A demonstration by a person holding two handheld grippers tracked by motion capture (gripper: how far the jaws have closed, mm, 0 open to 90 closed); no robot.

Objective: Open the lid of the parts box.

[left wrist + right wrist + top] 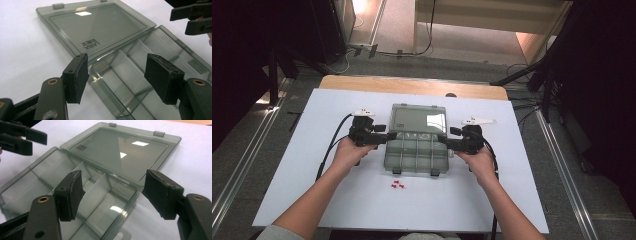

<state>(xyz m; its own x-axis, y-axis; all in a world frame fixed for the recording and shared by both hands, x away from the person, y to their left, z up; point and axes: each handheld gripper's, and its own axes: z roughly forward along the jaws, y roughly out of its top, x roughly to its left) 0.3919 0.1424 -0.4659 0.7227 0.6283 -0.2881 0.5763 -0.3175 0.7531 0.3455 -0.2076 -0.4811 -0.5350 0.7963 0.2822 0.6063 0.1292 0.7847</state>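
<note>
Tongs [388,137] [451,143] apart, flanking open box [417,150]

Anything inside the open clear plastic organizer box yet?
The clear smoky plastic organizer box shows bare compartments between its dividers; the nearest corners are covered by the gripper jaws. Small red pieces lie outside on the white table.

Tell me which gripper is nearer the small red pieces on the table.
Left, slightly. The left gripper is up-left of the red pieces, at the clear box's left edge; the right gripper is farther, up-right.
</note>
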